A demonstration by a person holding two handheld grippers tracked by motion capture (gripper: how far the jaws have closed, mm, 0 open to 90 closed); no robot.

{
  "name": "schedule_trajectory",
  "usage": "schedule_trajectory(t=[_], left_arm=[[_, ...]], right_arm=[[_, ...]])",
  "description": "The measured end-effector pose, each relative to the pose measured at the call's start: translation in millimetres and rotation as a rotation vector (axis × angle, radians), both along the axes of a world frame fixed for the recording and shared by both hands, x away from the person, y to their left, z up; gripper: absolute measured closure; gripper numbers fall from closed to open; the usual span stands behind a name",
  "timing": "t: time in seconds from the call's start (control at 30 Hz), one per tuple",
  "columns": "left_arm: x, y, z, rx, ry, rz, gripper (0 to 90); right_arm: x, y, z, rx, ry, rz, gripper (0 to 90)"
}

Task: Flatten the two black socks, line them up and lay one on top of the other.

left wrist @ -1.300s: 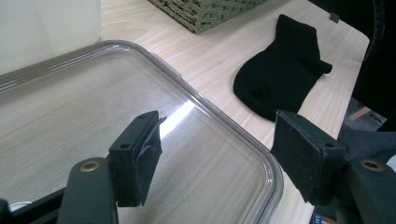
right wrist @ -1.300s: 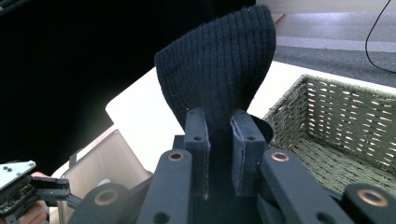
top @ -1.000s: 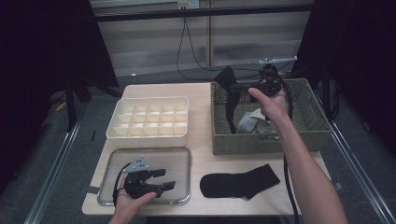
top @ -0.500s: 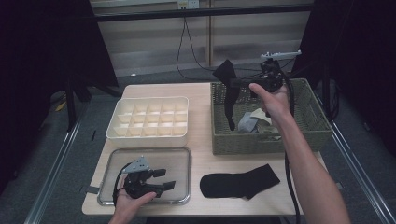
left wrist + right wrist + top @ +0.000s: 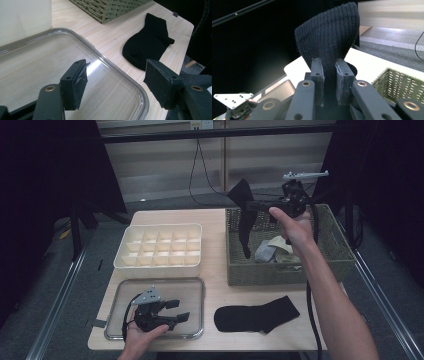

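The black sock [image 5: 243, 215] hung pinched between the closed jaws of our right gripper [image 5: 257, 206], and over the last second we had lifted it higher above the basket [image 5: 335, 255], nearly clear. Our left gripper [image 5: 175, 310] sat open, empty, over the clear lid [image 5: 195, 287].

Black ribbed sock [image 5: 329, 37], olive basket [image 5: 285, 270]
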State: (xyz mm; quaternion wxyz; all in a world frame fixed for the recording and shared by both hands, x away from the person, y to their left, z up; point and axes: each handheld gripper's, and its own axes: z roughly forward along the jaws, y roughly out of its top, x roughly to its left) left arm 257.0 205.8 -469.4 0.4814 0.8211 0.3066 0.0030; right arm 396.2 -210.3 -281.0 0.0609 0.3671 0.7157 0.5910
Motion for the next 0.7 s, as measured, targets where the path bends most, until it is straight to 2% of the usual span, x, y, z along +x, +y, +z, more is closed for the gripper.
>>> schedule_trajectory(t=[0.2,0.37,0.6,0.7], left_arm=[[-0.9,-2.0,-0.2,-0.012,0.003,-0.001,34.9],[-1.1,-3.1,-0.2,-0.012,0.003,-0.003,35.0],[-1.2,-3.1,-0.1,-0.013,0.002,-0.001,35.0],[-0.6,-4.1,-0.7,-0.013,0.014,-0.006,35.9]], right_arm=[[-4.5,-1.0,5.4,0.008,-0.012,0.000,79.2],[-7.6,-2.8,5.8,0.033,-0.013,-0.002,79.3],[-16.9,-0.2,13.1,0.045,-0.039,0.009,79.3],[-19.6,0.1,14.3,0.051,-0.042,0.013,79.4]])
